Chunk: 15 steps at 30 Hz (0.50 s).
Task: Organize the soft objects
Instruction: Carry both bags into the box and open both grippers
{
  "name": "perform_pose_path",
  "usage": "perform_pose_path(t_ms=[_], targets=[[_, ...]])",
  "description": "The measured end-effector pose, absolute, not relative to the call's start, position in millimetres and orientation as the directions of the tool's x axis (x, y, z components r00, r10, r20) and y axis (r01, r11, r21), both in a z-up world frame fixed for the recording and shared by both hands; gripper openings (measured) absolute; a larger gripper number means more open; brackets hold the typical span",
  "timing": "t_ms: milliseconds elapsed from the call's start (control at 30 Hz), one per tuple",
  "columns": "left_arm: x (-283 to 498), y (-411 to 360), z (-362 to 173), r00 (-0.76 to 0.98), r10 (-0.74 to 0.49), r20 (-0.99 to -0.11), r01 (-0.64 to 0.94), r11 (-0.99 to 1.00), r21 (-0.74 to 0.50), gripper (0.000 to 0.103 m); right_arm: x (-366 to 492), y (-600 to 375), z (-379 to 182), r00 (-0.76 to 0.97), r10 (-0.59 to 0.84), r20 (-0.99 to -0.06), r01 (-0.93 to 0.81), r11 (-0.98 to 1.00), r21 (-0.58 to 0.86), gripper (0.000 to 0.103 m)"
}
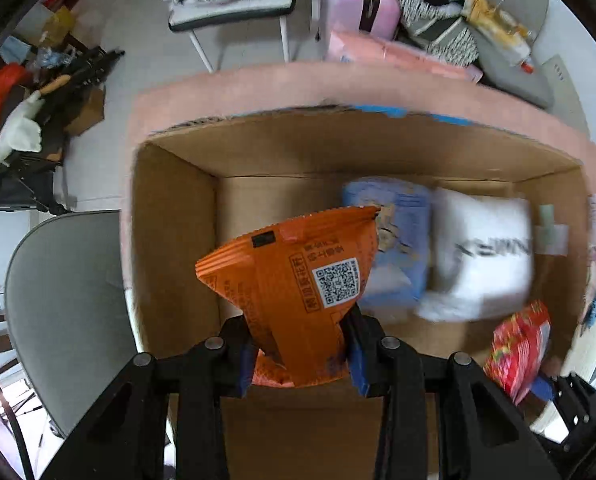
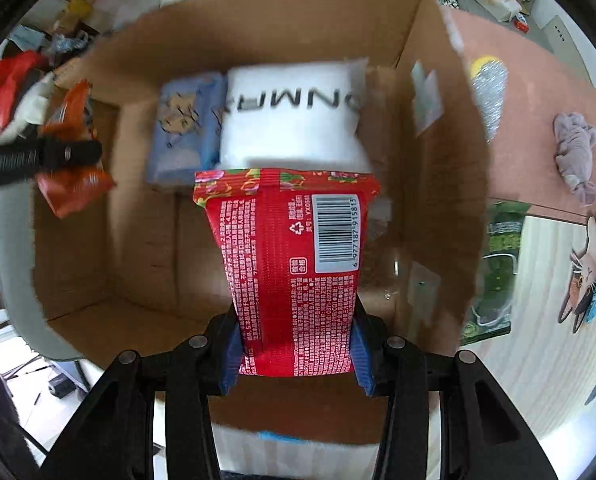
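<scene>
My left gripper (image 1: pixel 300 354) is shut on an orange snack packet (image 1: pixel 298 276) and holds it over the open cardboard box (image 1: pixel 173 240). My right gripper (image 2: pixel 295 354) is shut on a red snack packet (image 2: pixel 293 264) above the same box (image 2: pixel 438 200). Inside the box lie a blue tissue pack (image 1: pixel 394 248) and a white soft pack with black lettering (image 1: pixel 482 256); both show in the right wrist view too, blue pack (image 2: pixel 185 128) and white pack (image 2: pixel 293 116). The red packet (image 1: pixel 518 344) shows at the lower right of the left view, the orange packet (image 2: pixel 73 156) at the left of the right view.
The box stands on a pink tablecloth (image 1: pixel 257 84). A purple soft toy (image 2: pixel 576 152) lies on the cloth to the box's right, near a cat-print item (image 2: pixel 590 276). A grey chair (image 1: pixel 65 300) is at the left. Chairs with clothes and bags stand behind (image 1: pixel 233 4).
</scene>
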<state>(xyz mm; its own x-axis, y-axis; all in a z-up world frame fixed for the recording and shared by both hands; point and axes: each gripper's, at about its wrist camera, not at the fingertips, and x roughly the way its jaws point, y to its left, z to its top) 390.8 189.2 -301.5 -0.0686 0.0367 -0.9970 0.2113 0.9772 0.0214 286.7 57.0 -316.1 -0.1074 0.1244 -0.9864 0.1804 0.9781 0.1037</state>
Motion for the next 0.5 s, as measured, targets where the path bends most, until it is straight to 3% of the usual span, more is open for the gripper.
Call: perform_pose_path(t_ms=[433, 467, 500], targets=[[421.0, 193.6, -352.3, -0.189, 0.050, -0.981, 0.224, 0.975, 0.006, 0.038, 286.6, 84.2, -365.7, -0.238, 0.076, -0.968, 0.177, 0.984, 0.034, 0.048], [423.6, 193.4, -351.6, -0.201, 0.037, -0.979, 0.213, 0.977, -0.007, 0.041, 286.8, 84.6, -366.0, -0.240, 0.078, -0.968, 0.179, 0.983, 0.035, 0.050], [423.2, 195.2, -348.4, -0.215, 0.011, -0.976, 0.190, 0.981, -0.031, 0.042, 287.0, 84.8, -364.7, -0.240, 0.088, -0.967, 0.187, 0.981, 0.043, 0.060]])
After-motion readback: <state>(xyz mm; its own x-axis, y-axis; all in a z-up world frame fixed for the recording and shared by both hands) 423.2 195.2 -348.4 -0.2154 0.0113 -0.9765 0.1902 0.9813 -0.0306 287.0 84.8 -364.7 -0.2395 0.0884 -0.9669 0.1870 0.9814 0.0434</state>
